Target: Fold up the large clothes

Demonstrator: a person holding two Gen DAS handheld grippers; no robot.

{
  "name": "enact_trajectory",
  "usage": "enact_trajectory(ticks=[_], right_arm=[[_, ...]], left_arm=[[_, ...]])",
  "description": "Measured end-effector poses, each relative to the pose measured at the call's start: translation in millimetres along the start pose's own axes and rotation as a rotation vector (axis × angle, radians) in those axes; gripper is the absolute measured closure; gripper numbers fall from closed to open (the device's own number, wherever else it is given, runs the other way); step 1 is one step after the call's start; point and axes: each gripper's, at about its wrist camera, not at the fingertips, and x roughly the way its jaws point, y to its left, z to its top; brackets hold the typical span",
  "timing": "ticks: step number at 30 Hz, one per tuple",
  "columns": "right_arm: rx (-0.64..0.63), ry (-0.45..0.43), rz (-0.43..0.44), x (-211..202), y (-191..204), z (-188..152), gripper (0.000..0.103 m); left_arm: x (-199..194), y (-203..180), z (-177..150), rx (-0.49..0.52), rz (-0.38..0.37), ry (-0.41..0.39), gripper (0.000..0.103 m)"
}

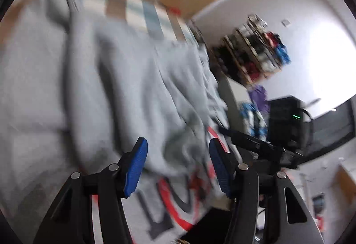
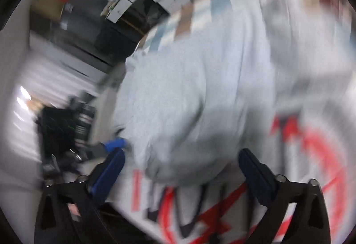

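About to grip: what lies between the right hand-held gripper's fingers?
Right wrist view: a bunched fold of the grey garment between the open right hand-held gripper.

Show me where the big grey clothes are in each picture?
Left wrist view: the grey garment fills the left and centre, ahead of the open left gripper.
Right wrist view: it fills the centre and upper right, ahead of the open right gripper.
Shared landmark: the red-and-white printed surface underneath.

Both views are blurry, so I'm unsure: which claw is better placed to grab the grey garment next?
Probably the left claw: open, with a bunched edge of the grey garment between its tips. The right claw is open too, but spread wider around a bulkier fold.
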Motion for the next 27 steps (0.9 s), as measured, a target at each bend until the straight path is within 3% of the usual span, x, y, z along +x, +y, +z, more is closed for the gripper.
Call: enact_trajectory(ticks=[2, 5, 7, 10, 12, 15, 18, 22, 27], right_arm=[[-0.168, -0.022, -0.195, -5.6, 17.6, 20.6, 0.000], [-0.290, 0.053, -0.504, 22.1, 13.6, 46.2, 0.000], [-0.300, 0.107, -0.612, 44.3, 0.7, 59.8, 0.000], [-0.299, 0.173, -0.626, 75.6, -19.3, 75.3, 0.000], [-0.274, 0.199, -0.586, 86.8, -28.3, 81.3, 0.000], [-0.111, 0.250, -0.469, 89.3, -56.4, 88.1, 0.000], [-0.121, 0.264, -0.431, 89.1, -59.9, 89.8, 0.000], [-0.124, 0.258, -0.433, 96.8, -61.7, 100.2, 0.000], [-0.153, 0.227, -0.509, 119.0, -52.1, 119.3, 0.000]], left_arm=[[-7.7, 0.6, 14.4, 0.012, 0.086, -0.040, 0.034], [5.5, 6.1, 33.0, 0.048, 0.273, -0.014, 0.033], [26.0, 11.7, 42.6, 0.068, 0.404, 0.041, 0.033], [59.2, 30.8, 52.2, 0.042, 0.481, 0.133, 0.033], [72.8, 47.0, 54.9, -0.020, 0.456, 0.175, 0.032], [75.4, 51.1, 60.6, -0.014, 0.420, 0.156, 0.028], [82.8, 50.4, 67.3, 0.007, 0.426, 0.187, 0.028], [96.2, 43.7, 82.7, 0.037, 0.452, 0.220, 0.027], [101.2, 41.3, 95.3, 0.052, 0.456, 0.240, 0.023]])
